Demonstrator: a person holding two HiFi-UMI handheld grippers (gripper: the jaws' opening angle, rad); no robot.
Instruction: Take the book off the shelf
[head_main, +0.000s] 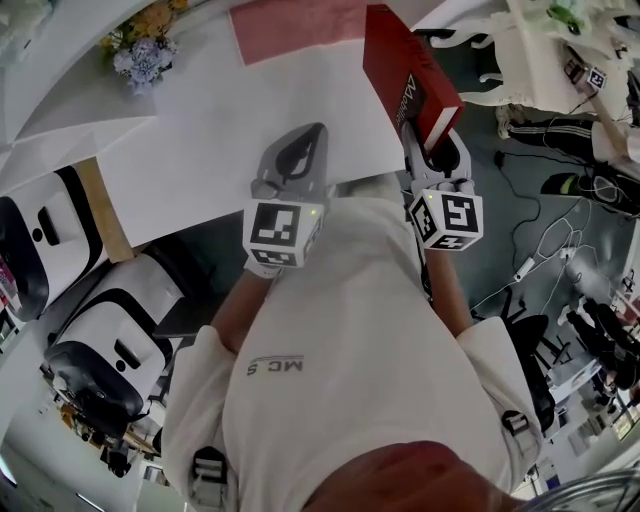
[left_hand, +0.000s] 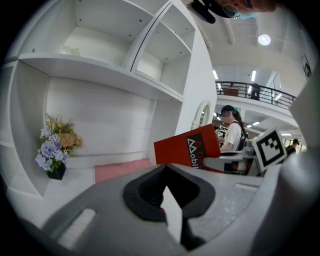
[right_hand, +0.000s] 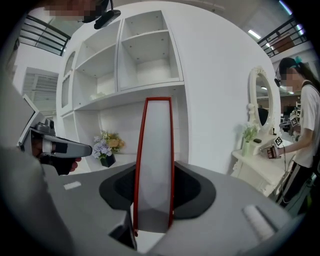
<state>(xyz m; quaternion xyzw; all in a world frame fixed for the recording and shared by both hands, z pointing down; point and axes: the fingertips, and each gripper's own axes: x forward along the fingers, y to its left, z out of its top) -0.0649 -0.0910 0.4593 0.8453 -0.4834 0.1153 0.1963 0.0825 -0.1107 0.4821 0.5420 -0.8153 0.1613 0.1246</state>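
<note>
Book (head_main: 405, 65) upright between right gripper (head_main: 432, 150) jaws, gripper tilted slightly downward

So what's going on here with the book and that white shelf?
A person works with a handheld gripper in each hand. The right gripper is clamped on a red book, which is clear of the white shelf unit and held in the air in front of it. The left gripper holds nothing, its jaws together.
</note>
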